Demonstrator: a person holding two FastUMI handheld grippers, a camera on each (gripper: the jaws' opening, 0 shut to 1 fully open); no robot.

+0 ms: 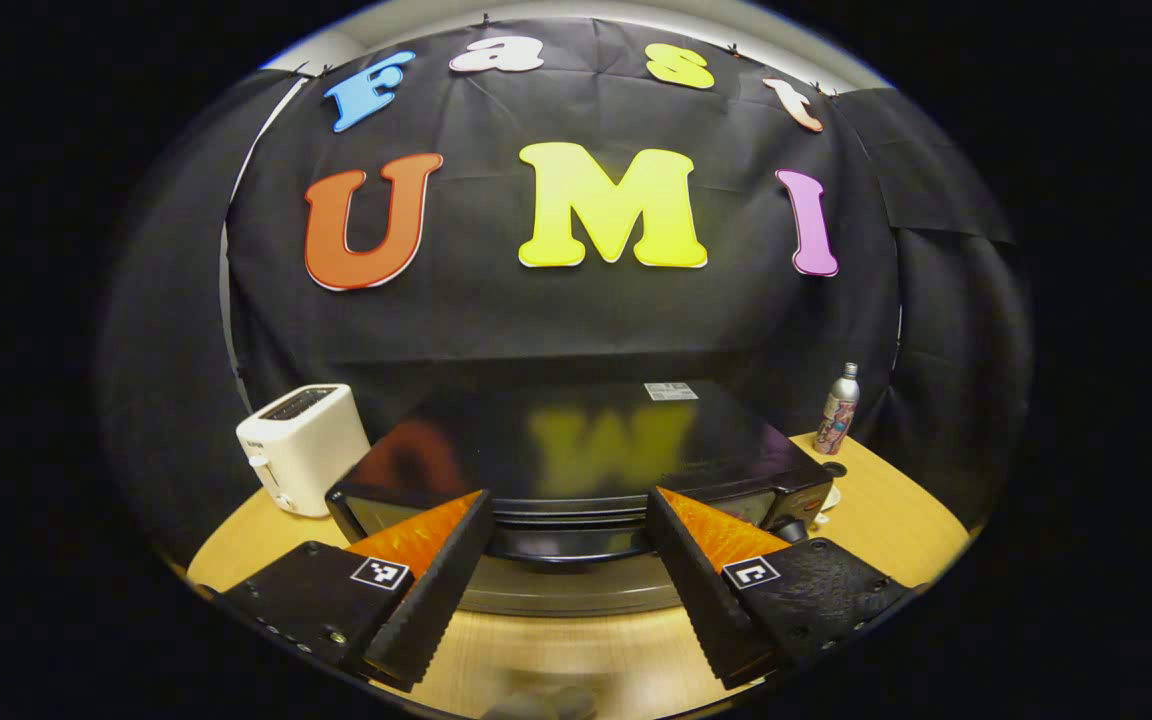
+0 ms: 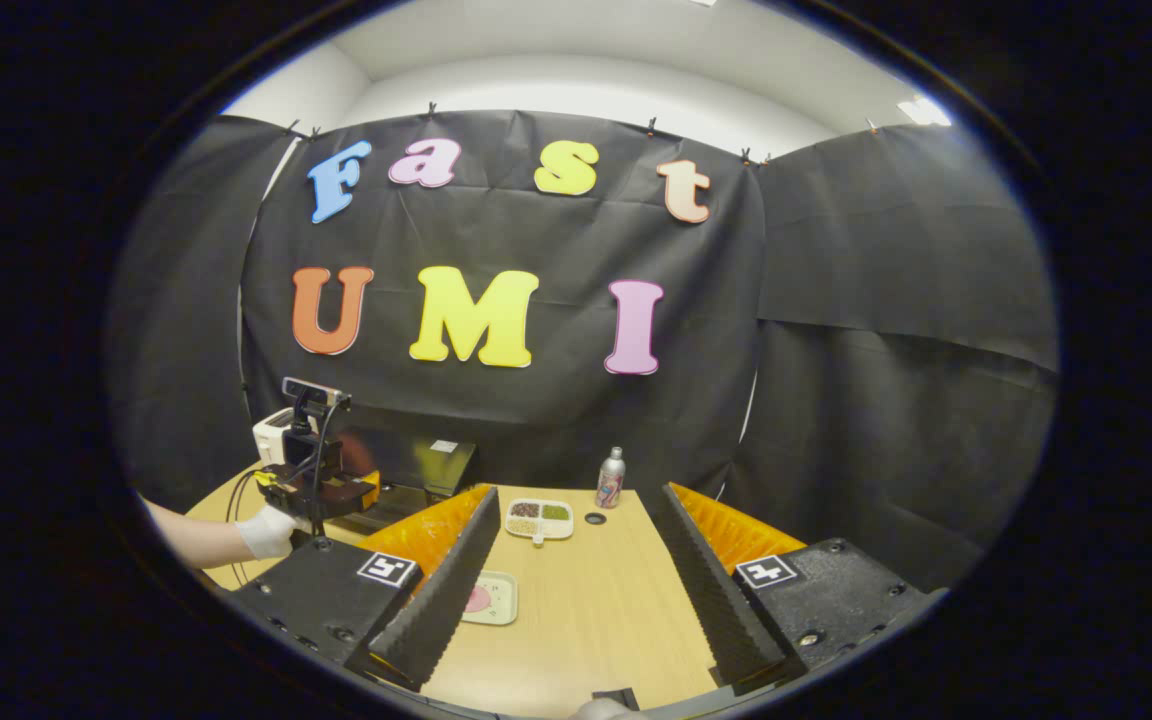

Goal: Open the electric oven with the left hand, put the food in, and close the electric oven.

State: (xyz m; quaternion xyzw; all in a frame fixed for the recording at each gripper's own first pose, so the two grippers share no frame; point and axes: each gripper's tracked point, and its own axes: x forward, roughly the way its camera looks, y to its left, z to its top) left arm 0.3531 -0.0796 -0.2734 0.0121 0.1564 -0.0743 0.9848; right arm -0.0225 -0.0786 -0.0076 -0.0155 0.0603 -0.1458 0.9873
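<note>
oven: black electric oven (image 1: 576,450) sits on the worktop (image 1: 886,520), dead ahead at 12 o'clock of the left tongs (image 1: 568,560), close in. Its glossy top faces the camera and the front edge runs 9-to-3 across the gap between the fingers.
door/handle: a dark curved bar (image 1: 566,545) along the oven's front reads as the handle, with its long axis 9-to-3, square to the tongs' approach. Can't tell whether the door is cracked or fully closed.
left tongs: spread wide and holding nothing. The handle lies between the two fingers, and contact isn't resolvable.
right tongs: in the right gripper view the right tongs (image 2: 576,585) are also spread wide and holding nothing, over bare worktop (image 2: 596,600).
food: a small tray with something pink on it (image 2: 489,598) lies at about 10 o'clock of the right tongs, just beside the left finger. A compartment plate (image 2: 539,519) sits farther off at 11-12 o'clock, with a can (image 2: 611,478) behind it.
nearer hand: the left. From the right gripper view, the left tongs (image 2: 311,490) and a gloved hand (image 2: 266,532) sit at 9-10 o'clock, right at the oven (image 2: 416,470).
other: a white toaster (image 1: 301,448) sits at 10 o'clock of the left tongs, and a can (image 1: 836,410) at 2 o'clock.
step (judgement): door-opening stage. The next move likely needs the fingers to close across the bar, then pull back and down.
risk (judgement): the glossy bar could slip from a shallow grip.
</note>
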